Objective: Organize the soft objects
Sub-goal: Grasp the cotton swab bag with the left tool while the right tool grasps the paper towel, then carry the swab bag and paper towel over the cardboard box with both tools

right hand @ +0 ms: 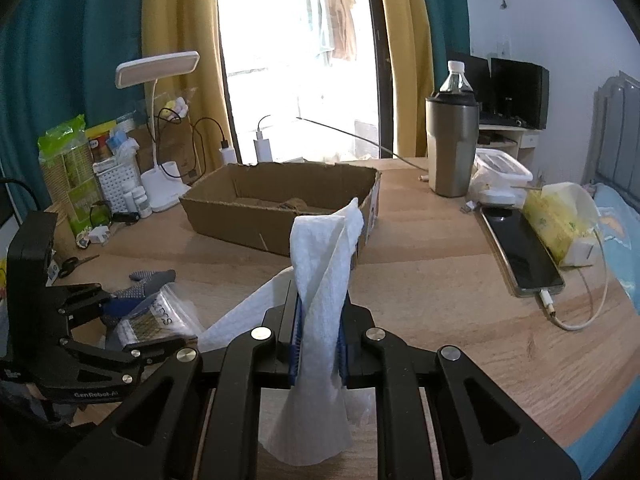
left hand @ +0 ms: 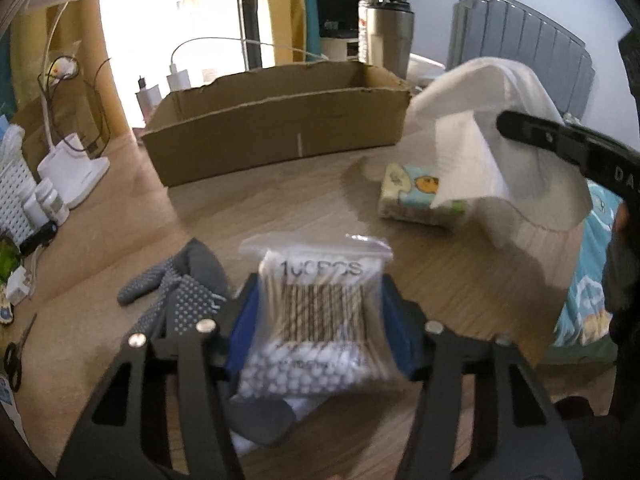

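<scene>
Clamped between left gripper (left hand: 320, 316) fingers above the desk (left hand: 460, 280): a bag of cotton swabs (left hand: 320, 320). Pinched shut in right gripper (right hand: 318, 354): a white tissue (right hand: 324, 264), seemingly bound for the cardboard box (right hand: 280, 200).

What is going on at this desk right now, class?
A person is tidying soft things with a tool in each hand. The left tool is closed on a clear bag of cotton swabs, just above a grey dotted glove. The right tool is shut on a white paper towel held up over the wooden desk. The open cardboard box stands behind them; neither item is in it yet.
</scene>
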`<state>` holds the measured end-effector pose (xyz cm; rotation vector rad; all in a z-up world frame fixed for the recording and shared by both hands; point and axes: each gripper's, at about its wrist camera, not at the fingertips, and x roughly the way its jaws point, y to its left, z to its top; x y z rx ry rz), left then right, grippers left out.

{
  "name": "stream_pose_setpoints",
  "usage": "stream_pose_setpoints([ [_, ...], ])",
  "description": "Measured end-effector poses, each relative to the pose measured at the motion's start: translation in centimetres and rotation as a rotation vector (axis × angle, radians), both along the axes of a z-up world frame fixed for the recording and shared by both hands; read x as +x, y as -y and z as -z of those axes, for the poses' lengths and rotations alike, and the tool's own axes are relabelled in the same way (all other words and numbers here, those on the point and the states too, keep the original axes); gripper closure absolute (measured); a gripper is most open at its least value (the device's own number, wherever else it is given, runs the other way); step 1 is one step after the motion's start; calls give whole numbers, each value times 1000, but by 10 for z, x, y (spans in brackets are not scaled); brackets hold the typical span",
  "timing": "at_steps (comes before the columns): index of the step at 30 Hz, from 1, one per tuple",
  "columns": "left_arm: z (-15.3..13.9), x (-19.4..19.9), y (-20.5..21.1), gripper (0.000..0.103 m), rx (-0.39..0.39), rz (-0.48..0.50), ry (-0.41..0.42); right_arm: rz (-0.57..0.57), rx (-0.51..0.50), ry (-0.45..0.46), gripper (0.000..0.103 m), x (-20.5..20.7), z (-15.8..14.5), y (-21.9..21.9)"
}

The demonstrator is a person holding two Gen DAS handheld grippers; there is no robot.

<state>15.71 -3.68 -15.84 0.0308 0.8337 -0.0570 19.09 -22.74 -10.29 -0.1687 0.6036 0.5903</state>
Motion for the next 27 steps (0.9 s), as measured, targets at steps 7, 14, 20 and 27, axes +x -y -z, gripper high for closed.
stream_pose_setpoints([
  [7,-12,-5,1,48,-28,31,17,-2,0,29,88,-3,-13,-4],
  [14,-33,-12,-5,48,-49,32,77,-3,-2,60,88,-2,-26,-9],
  [20,-52,-18,-18,48,-66,26,141,-5,-7,73,88,0,-33,-15],
  [27,-71,-16,-42,48,-93,-4,175,-12,-9,83,88,5,-41,-26],
])
